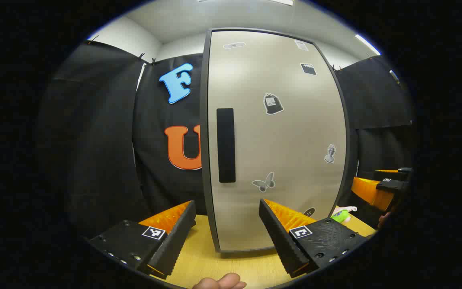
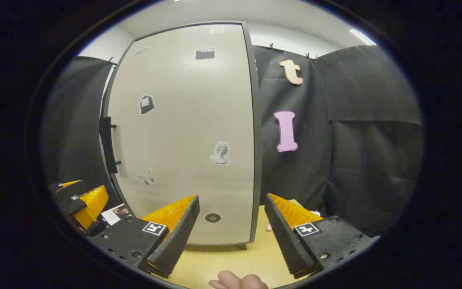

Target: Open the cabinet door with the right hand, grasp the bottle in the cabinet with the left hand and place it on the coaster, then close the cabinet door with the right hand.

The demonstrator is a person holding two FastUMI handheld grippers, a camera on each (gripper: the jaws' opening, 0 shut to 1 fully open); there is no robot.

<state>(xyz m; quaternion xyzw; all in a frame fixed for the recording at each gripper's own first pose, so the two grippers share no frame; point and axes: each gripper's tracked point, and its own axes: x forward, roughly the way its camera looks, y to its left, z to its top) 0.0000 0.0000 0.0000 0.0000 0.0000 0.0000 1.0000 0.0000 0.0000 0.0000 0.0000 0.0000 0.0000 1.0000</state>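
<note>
Both grippers stood wide open and held nothing. My left gripper [image 1: 227, 237] hovered over the tabletop [image 1: 235, 265] just short of the cabinet door [image 1: 279, 140], which was shut; its long dark handle [image 1: 226, 145] ran upright near the door's left edge, above the gap between my fingers. My right gripper [image 2: 231, 235] faced the same door [image 2: 183, 136] from farther right, so that the handle [image 2: 106, 144] showed at the far left edge, standing off the panel on two small posts. The door's right edge [image 2: 257, 132] met the black cloth wall [image 2: 355, 152], leaving a narrow strip of bare tabletop [image 2: 261, 224] between them. Open wood lay in front of the cabinet's lower edge in both views.

I could not see the bottle, with the door closed. In the left gripper view, my right gripper [image 1: 391, 186] showed at the far right, beside the cabinet; a small green thing [image 1: 340, 216] lay on the tabletop below it, too small to make out. White walls and ceiling lights rose above the cloth.
</note>
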